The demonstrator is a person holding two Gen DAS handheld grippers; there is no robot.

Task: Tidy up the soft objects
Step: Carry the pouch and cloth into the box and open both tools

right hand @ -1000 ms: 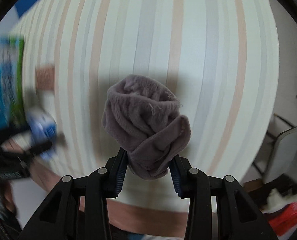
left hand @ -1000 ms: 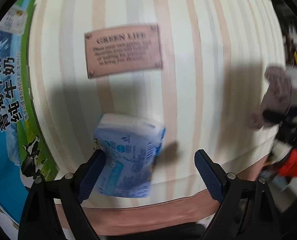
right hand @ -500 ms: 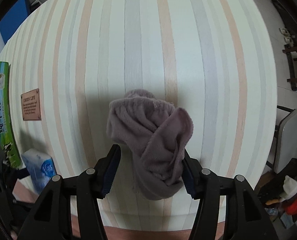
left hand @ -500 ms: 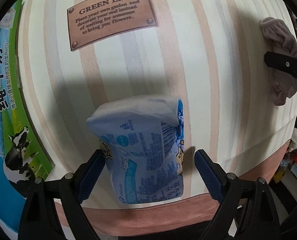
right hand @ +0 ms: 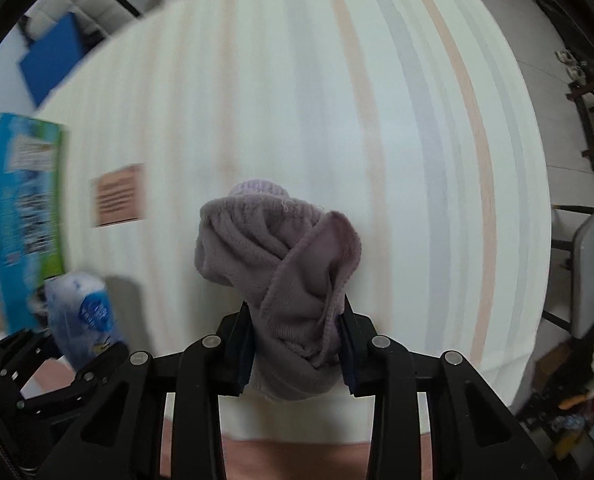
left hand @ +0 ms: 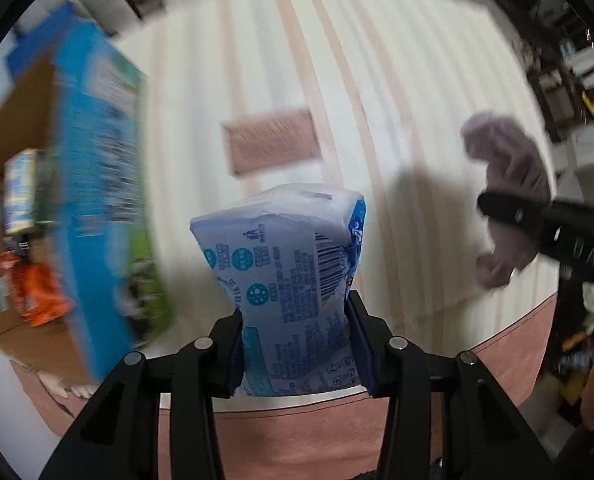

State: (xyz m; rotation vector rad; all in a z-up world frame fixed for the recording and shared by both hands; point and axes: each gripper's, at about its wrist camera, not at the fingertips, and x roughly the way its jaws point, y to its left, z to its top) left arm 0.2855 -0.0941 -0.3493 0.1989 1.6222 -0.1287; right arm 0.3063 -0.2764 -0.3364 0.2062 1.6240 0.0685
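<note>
My left gripper (left hand: 297,344) is shut on a blue-and-white tissue pack (left hand: 293,280) and holds it above the striped tablecloth (left hand: 377,80). My right gripper (right hand: 297,344) is shut on a bunched mauve sock (right hand: 285,276), also lifted off the cloth. In the left wrist view the sock (left hand: 505,184) and the right gripper's finger (left hand: 545,232) show at the right. In the right wrist view the tissue pack (right hand: 81,320) shows at the lower left.
A blue-and-green milk carton box (left hand: 97,200) stands at the left, with an open cardboard box (left hand: 1,208) behind it holding packets. A brown printed patch (left hand: 273,146) lies on the cloth. A chair (right hand: 593,272) stands at the right.
The left gripper has closed on the tissue pack and lifted it. The right gripper has lifted with the sock still in it. Both views have pulled back from the table.
</note>
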